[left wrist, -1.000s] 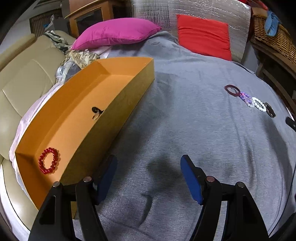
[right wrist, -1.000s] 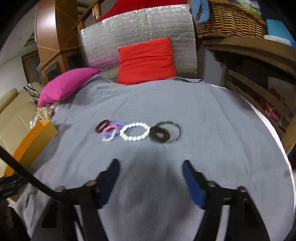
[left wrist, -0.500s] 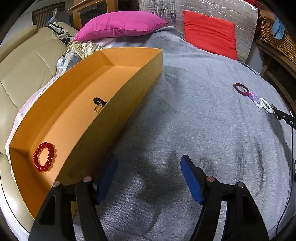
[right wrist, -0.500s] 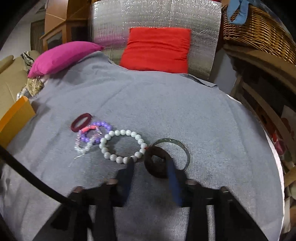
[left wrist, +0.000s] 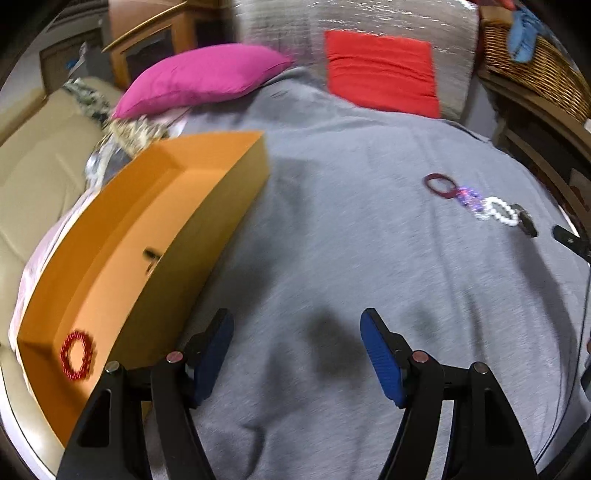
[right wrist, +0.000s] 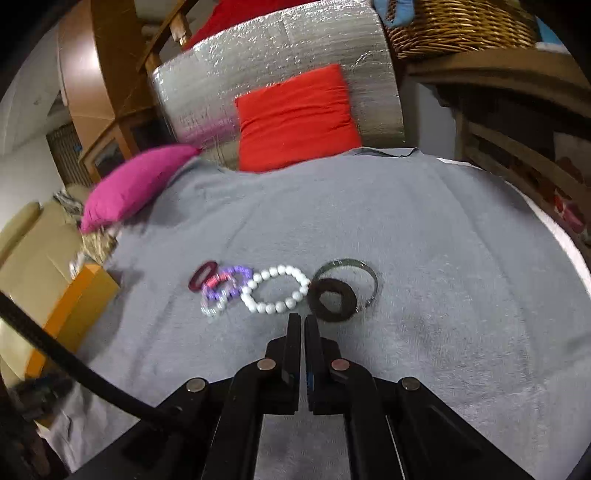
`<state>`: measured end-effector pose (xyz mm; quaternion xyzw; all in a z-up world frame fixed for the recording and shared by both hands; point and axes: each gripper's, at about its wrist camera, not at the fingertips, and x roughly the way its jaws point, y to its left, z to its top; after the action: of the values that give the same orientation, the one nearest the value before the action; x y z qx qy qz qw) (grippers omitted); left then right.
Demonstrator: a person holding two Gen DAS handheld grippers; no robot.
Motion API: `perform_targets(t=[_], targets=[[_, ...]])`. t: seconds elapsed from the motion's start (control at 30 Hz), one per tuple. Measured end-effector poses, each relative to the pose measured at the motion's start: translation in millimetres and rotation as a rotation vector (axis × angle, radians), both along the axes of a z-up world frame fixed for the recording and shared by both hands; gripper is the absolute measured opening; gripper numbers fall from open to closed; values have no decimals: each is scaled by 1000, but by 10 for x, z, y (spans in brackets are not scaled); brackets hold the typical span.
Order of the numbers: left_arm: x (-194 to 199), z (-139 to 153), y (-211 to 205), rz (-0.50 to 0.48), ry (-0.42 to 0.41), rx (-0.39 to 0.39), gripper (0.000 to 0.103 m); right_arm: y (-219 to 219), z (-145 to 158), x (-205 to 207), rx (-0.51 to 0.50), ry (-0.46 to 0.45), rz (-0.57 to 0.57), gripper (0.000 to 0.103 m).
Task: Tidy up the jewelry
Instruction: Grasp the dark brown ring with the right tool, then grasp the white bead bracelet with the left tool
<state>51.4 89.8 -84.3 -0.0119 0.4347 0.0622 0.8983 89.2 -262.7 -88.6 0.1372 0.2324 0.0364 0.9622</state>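
A row of bracelets lies on the grey blanket (right wrist: 424, 229): a maroon ring (right wrist: 202, 275), a purple beaded one (right wrist: 225, 286), a white pearl bracelet (right wrist: 276, 290), a dark brown ring (right wrist: 331, 300) and a thin green bangle (right wrist: 347, 269). My right gripper (right wrist: 299, 321) is shut and empty, its tips just short of the pearl bracelet and brown ring. My left gripper (left wrist: 297, 347) is open and empty over the blanket, beside the orange box (left wrist: 140, 236). The box holds a red bead bracelet (left wrist: 77, 355) and a small dark piece (left wrist: 150, 255). The row also shows in the left wrist view (left wrist: 498, 211).
A pink pillow (left wrist: 203, 75) and red cushion (left wrist: 380, 75) lie at the back against a silver padded panel (right wrist: 266, 85). A beige sofa (left wrist: 33, 147) is left of the box. A wicker basket (right wrist: 458, 26) sits on wooden shelving at right. A black cable (right wrist: 66, 354) crosses left.
My right gripper has closed from wide open to shut and moved in towards the bracelets. My left gripper stays open and has shifted a little beside the box.
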Motion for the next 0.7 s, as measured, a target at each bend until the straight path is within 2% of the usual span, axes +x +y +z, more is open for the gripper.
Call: perform_targets(t=[0.07, 0.1, 0.13, 0.2, 0.27, 0.3, 0.33, 0.37, 0.4, 0.43, 0.7], targets=[[0, 26, -64, -10, -9, -2, 72, 40, 40, 64, -55, 0, 12, 6], [-4, 18, -79, -12, -8, -4, 72, 50, 57, 124, -83, 5, 14, 17], [-10, -10, -93, -15, -1, -5, 72, 76, 61, 186, -117, 12, 14, 40], [-16, -65, -99, -13, 14, -4, 72, 109, 34, 292, -146, 25, 36, 71], [-19, -114, -58, 1, 27, -11, 72, 155, 13, 375, -175, 33, 54, 71], [-16, -132, -33, 9, 32, -18, 72, 158, 2, 407, -182, 43, 51, 66], [-7, -152, -4, 17, 35, -27, 72, 151, -11, 437, -180, 50, 49, 55], [2, -170, 23, 24, 38, -33, 72, 145, -28, 476, -185, 61, 46, 48], [6, -182, 39, 27, 39, -38, 72, 142, -48, 517, -196, 74, 42, 35], [7, -191, 48, 28, 39, -39, 72, 131, -70, 554, -198, 87, 42, 32], [17, -252, 76, 36, 44, -55, 72, 139, -137, 651, -243, 122, 83, 32]])
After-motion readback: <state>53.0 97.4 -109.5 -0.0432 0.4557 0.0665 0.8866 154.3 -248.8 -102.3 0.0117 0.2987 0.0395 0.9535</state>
